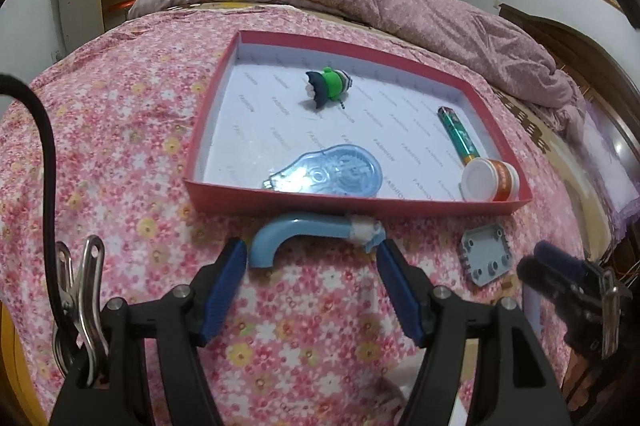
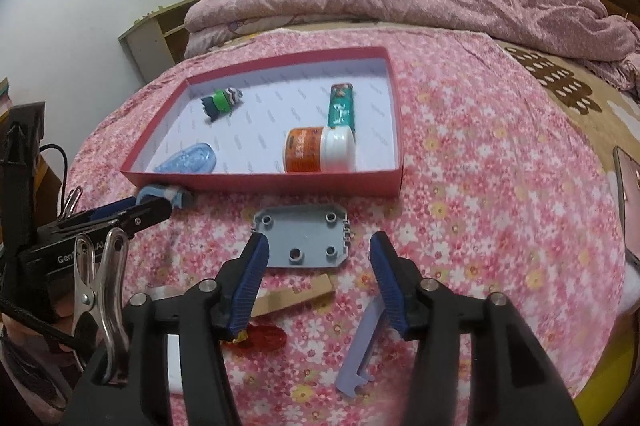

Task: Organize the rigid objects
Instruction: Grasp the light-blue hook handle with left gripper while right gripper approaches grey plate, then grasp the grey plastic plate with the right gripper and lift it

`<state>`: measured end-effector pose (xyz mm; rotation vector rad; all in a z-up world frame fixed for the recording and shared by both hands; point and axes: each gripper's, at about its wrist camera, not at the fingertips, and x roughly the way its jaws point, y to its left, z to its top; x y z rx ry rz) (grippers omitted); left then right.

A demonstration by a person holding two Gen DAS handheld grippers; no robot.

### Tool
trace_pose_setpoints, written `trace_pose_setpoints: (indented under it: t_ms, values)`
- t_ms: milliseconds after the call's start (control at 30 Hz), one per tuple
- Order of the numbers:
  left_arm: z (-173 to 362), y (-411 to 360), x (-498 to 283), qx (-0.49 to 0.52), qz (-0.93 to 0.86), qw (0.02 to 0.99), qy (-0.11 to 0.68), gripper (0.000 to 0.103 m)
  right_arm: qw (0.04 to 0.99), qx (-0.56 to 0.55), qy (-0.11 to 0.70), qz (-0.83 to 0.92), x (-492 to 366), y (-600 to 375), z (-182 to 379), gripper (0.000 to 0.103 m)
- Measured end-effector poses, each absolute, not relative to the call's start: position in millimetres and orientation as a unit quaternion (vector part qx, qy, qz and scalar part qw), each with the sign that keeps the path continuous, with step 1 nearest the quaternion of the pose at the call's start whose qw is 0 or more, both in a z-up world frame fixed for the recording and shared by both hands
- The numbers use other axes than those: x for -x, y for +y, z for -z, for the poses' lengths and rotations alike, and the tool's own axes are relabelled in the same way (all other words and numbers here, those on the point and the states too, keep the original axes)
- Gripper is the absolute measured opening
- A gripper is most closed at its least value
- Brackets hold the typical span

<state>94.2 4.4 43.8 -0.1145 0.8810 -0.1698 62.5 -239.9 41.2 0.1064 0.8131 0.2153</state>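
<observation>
partway through sorting loose things into the red box point(image 1: 208, 129).

already inside: green toy point(image 1: 329, 84), lighter point(image 1: 457, 133), blue tape dispenser point(image 1: 324, 174), orange jar point(image 1: 491, 180). still out on the floral bedspread point(image 1: 120, 145): curved blue tube point(image 1: 298, 234) touching the box's near wall, grey plate point(image 2: 306, 242), lilac comb point(image 2: 362, 354), red disc point(image 2: 266, 340) and tan strip point(image 2: 296, 296). left gripper point(image 1: 312, 254) spread wide, straddling the tube, not yet clenched. right gripper point(image 2: 316, 246) likewise released, astride the grey plate, holding nothing.
</observation>
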Motion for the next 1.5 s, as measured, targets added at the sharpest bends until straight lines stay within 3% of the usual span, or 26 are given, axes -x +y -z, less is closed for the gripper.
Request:
trace_pose_setpoints:
  t_ms: [333, 767, 833, 933, 967, 1267, 1333, 1500]
  values:
    - [-35.8, -1.2, -100.0, 0.071, 0.073, 0.908, 0.407, 0.082, 0.911, -0.034, 0.396, -0.111, -65.6, -232.0, -33.9, 0.061]
    - [-35.2, -9.9, -98.5, 0.105, 0.036, 0.911, 0.397, 0.085, 0.91, -0.033, 0.399, -0.107, -69.0, -229.6, -26.0, 0.062]
    - [-33.6, -17.1, -98.4, 0.077, 0.027, 0.916, 0.394, 0.085, 0.91, -0.029, 0.399, -0.109, -68.4, -227.7, -25.4, 0.062]
    - [-31.4, -22.0, -96.4, 0.045, 0.01, 0.921, 0.388, 0.069, 0.911, -0.02, 0.397, -0.107, -67.9, -224.7, -25.1, 0.062]
    - [-31.3, -20.8, -96.0, 0.04, 0.007, 0.921, 0.387, 0.069, 0.912, -0.017, 0.396, -0.106, -67.5, -223.9, -25.1, 0.062]
    - [-33.8, 7.9, -86.7, 0.08, 0.031, 0.917, 0.391, 0.068, 0.912, 0.001, 0.396, -0.104, -73.7, -214.0, -26.1, 0.075]
    - [-35.8, 11.2, -84.0, 0.082, 0.033, 0.917, 0.388, 0.068, 0.913, 0.005, 0.395, -0.104, -76.4, -210.3, -26.4, 0.083]
    - [-41.2, 15.2, -77.1, 0.072, 0.035, 0.923, 0.376, 0.068, 0.909, 0.021, 0.403, -0.107, -82.6, -197.5, -22.7, 0.084]
